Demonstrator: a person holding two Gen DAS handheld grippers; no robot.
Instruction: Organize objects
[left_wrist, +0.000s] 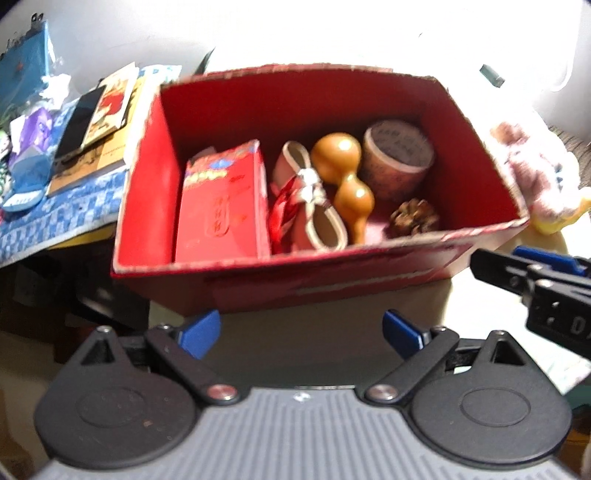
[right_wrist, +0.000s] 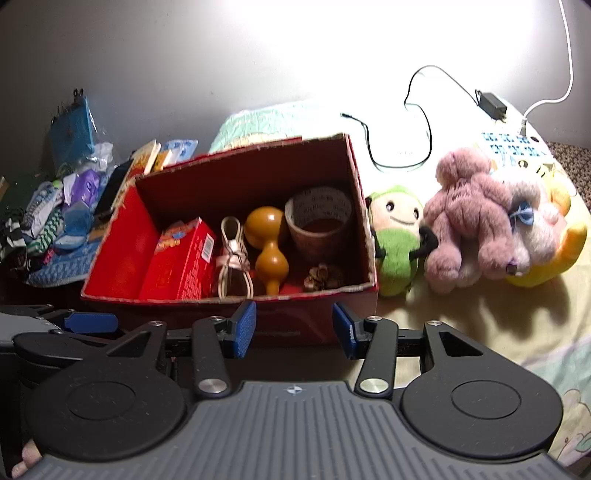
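Observation:
A red cardboard box (left_wrist: 155, 184) stands open-topped on the bed. Inside lie a red packet (left_wrist: 221, 206), a small pale shoe (left_wrist: 317, 206), a wooden gourd (left_wrist: 343, 173), a printed paper cup (left_wrist: 397, 158) and a pine cone (left_wrist: 415, 218). My left gripper (left_wrist: 301, 332) hovers open just in front of the box's near wall, empty. The right wrist view shows the same box (right_wrist: 125, 240), with my right gripper (right_wrist: 293, 328) open at its near wall and nothing between the pads. Each gripper appears at the other view's edge: right gripper (left_wrist: 517, 273), left gripper (right_wrist: 90, 321).
Right of the box lie a green plush (right_wrist: 397, 240), a pink plush (right_wrist: 469, 221) and a yellow plush (right_wrist: 554, 236). A black cable and adapter (right_wrist: 491, 103) lie behind. Books (left_wrist: 107, 107), socks and small items (right_wrist: 55, 221) crowd the left side on a blue cloth.

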